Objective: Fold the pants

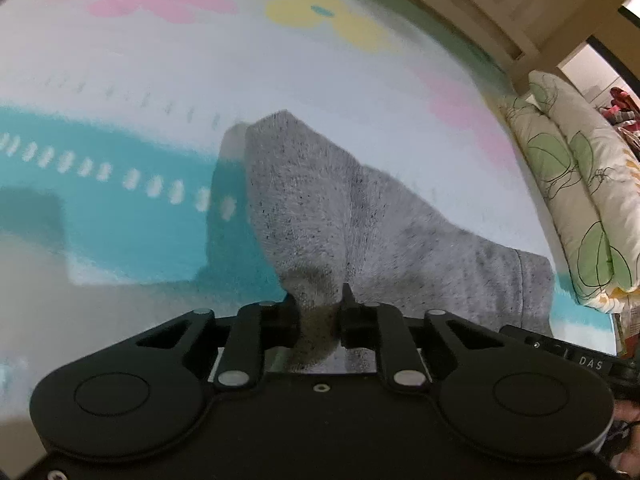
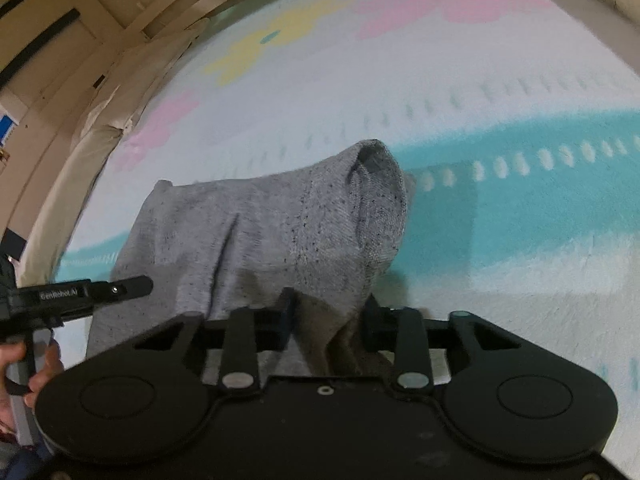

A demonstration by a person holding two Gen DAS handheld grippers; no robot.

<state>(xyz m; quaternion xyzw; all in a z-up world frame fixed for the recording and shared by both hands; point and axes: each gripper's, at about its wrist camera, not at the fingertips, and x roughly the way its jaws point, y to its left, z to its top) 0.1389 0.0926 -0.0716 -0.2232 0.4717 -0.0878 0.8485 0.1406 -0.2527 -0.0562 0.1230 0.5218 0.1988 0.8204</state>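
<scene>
The grey speckled pants (image 1: pixel 360 220) hang lifted above a bed sheet with pink, yellow and teal patterns (image 1: pixel 160 60). My left gripper (image 1: pixel 318 308) is shut on a bunched edge of the pants. My right gripper (image 2: pixel 330 312) is shut on another bunched edge of the same pants (image 2: pixel 260 232). The cloth drapes away from both grippers, and its far end rests on the sheet. The left gripper's body (image 2: pixel 80 294) shows at the left of the right wrist view, held by a hand.
A folded quilt with green leaf print (image 1: pixel 580 184) lies along the bed's right side. A wooden bed frame (image 1: pixel 500 8) runs behind the sheet; it also shows in the right wrist view (image 2: pixel 120 40). The sheet (image 2: pixel 480 80) spreads around the pants.
</scene>
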